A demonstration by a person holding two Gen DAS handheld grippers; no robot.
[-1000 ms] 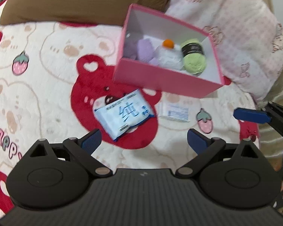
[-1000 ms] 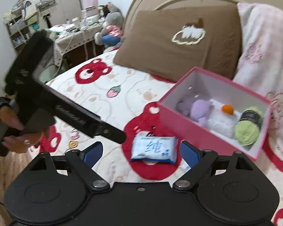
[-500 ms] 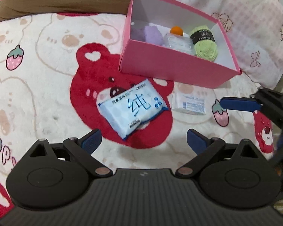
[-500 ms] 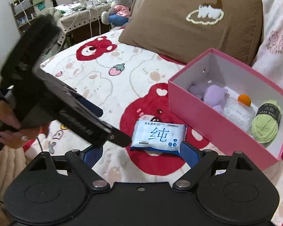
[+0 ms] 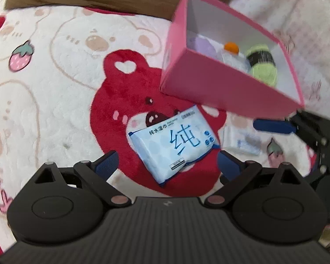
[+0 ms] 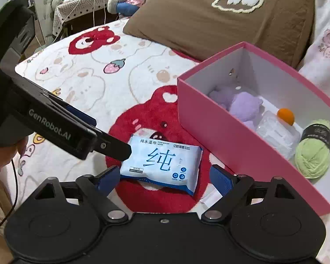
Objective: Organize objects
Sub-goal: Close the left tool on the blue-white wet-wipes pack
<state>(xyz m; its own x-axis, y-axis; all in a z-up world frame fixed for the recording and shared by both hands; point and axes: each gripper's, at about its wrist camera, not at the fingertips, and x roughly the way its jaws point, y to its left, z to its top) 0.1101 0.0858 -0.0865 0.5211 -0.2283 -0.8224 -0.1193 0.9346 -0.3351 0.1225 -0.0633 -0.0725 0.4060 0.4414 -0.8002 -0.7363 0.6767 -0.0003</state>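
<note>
A small white packet (image 5: 242, 142), blurred, lies beyond the spread, empty left gripper (image 5: 167, 161); the right gripper (image 6: 165, 177), also spread and empty, half hides it. Past both, the pink box (image 6: 231, 140) holds green yarn (image 6: 314, 154), a purple plush (image 6: 244, 107) and an orange ball (image 6: 286, 115).

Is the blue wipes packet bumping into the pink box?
Apart. In the right wrist view, a strip of red blanket shows between the wipes packet and the pink box; the packet lies flat beside the box, not against it.
</note>
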